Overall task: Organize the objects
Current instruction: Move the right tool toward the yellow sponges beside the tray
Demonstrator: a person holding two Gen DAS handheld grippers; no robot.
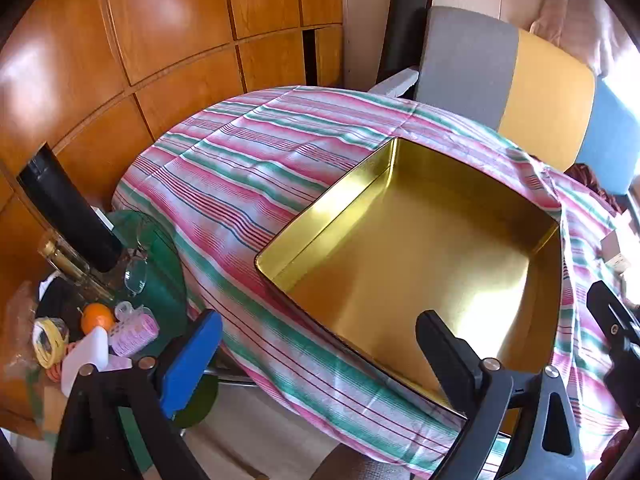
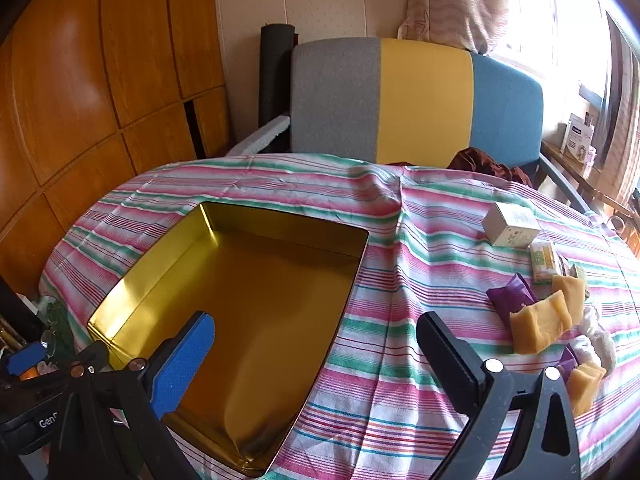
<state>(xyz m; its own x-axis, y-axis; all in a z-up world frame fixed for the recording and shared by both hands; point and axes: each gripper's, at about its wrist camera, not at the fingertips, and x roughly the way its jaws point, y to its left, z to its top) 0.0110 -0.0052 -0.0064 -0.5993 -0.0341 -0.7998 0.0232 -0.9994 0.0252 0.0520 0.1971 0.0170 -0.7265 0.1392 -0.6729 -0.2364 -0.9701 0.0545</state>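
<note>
Inspection finds both grippers hovering over the striped counter, nothing held. We note the left gripper has its jaws spread wide and empty above the near edge of the gold tin; the right gripper likewise stands with jaws fully apart, straddling the tin's right wall.

The tin sits empty at the counter's left. The items to be sorted lie at the right: a small white carton, a purple packet and several yellow sponge-like blocks.

We judge the blocks light, soft and compressible, best pinched across their short sides. The carton looks light but crushable, so grip its flat faces gently. The packet may be slippery.
</note>
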